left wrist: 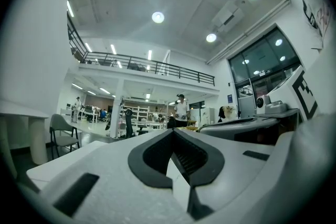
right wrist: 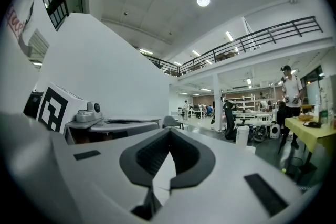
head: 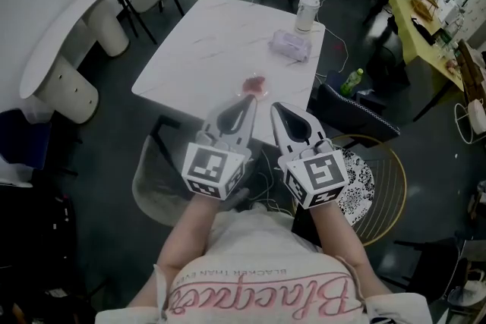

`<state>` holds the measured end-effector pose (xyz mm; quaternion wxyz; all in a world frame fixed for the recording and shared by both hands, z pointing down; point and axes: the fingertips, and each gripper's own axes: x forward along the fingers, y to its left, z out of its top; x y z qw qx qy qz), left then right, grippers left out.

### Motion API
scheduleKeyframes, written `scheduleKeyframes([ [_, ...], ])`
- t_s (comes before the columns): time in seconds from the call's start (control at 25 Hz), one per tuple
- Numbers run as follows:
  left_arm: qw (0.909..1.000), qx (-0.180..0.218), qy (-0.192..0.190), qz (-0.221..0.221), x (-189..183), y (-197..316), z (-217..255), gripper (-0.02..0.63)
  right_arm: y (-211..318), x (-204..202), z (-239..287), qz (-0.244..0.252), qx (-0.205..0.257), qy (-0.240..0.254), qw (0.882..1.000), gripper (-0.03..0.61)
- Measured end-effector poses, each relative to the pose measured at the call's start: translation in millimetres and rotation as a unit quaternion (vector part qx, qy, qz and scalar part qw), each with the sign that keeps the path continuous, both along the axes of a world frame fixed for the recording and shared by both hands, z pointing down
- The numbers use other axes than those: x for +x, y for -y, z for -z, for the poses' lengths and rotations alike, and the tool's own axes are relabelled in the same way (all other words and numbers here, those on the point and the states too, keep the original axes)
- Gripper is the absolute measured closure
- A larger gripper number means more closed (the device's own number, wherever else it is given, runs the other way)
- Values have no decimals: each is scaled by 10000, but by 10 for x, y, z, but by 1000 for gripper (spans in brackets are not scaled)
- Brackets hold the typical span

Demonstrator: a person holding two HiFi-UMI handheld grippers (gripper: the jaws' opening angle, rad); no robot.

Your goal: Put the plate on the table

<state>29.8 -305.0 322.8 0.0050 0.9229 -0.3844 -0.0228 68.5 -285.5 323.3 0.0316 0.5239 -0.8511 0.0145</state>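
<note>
Head view – table: white, upper centre of the frame.
Head view – plate: small, pinkish and blurred, lying on the table by its near edge, just above the gripper tips.
Head view – other things on the table: a white cup at the far right corner, with a clear bag just below it.
Head view – left gripper: centre of the frame, tips pointing up at the plate but apart from it.
Head view – right gripper: just right of the left one, also short of the plate.
Head view – floor: a green bottle right of the table, a wire chair at lower right.
Left gripper view – left gripper: jaws closed tip to tip, holding nothing; the right gripper's body shows at the right.
Left gripper view – background: a person stands mid-frame in a bright hall.
Right gripper view – right gripper: jaws together, nothing between them; the left gripper's body shows at the left.
Right gripper view – background: a person at right by a yellow table.
</note>
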Motion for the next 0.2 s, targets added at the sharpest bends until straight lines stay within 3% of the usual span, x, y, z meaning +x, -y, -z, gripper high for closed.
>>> scheduleKeyframes([
  [0.2, 10000, 66, 38, -36, 33, -38, 16, 611, -25, 9, 10, 7, 14, 9, 10000, 575],
])
